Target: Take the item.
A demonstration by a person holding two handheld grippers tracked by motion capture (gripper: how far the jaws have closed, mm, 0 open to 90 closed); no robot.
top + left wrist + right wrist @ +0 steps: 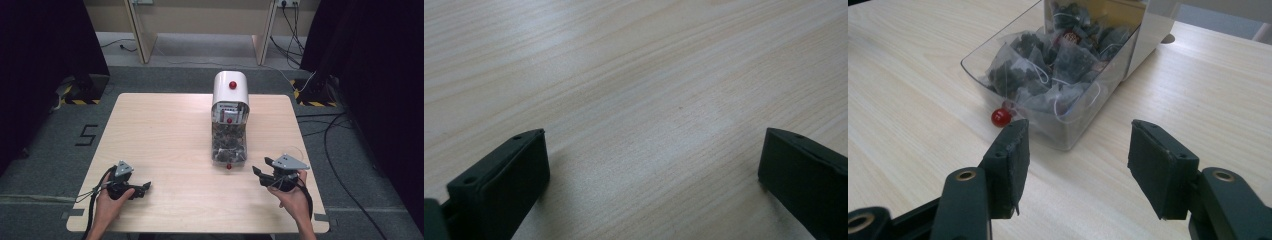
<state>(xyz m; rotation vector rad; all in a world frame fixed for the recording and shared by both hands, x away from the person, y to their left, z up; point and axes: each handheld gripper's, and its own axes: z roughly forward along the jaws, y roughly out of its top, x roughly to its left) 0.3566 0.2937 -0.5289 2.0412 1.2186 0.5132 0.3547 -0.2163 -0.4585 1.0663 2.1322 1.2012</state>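
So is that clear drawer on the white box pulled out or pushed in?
Pulled out. The clear drawer sticks out from the white box toward the person, its top open, showing tea bags piled inside.

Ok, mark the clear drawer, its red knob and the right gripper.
clear drawer (1068, 131): right gripper view, on its front wall.
red knob (1001, 117): right gripper view, on the ball's middle.
right gripper (1078, 160): right gripper view, midway between its open jaws.

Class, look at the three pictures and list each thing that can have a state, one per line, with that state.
Clear drawer: pulled out of the white box, full of tea bags.
White box: upright, its drawer slid out.
Left hand-held gripper: open, empty, over bare table.
Right hand-held gripper: open, empty, apart from the drawer.
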